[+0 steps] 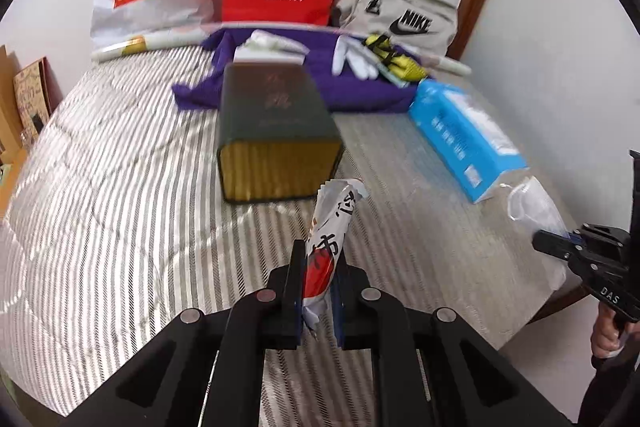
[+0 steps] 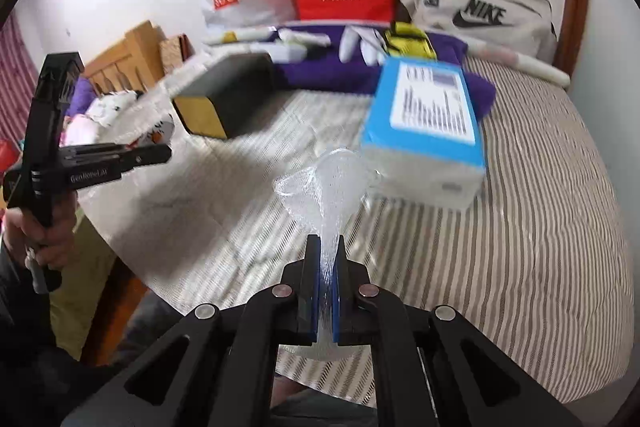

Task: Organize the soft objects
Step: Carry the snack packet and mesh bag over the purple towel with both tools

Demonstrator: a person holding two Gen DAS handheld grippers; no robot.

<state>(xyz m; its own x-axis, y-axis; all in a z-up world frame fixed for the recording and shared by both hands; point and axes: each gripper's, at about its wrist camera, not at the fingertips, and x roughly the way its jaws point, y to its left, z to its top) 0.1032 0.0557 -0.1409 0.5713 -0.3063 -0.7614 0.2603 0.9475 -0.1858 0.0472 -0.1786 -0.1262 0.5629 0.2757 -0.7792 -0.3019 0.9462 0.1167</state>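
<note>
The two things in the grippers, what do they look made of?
The packet in the left gripper looks like glossy printed plastic film, crinkled at its end. The bag in the right gripper looks like thin clear plastic, see-through and wrinkled.

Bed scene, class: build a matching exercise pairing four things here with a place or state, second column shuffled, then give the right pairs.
Things:
1. white-and-red wrapper
2. clear mesh bag
3. blue box
4. white gloves

Places or states:
A. lying on the purple cloth
B. pinched in the left gripper
C. resting on the striped bedcover
D. pinched in the right gripper

Pairs: 1-B, 2-D, 3-C, 4-A
</note>
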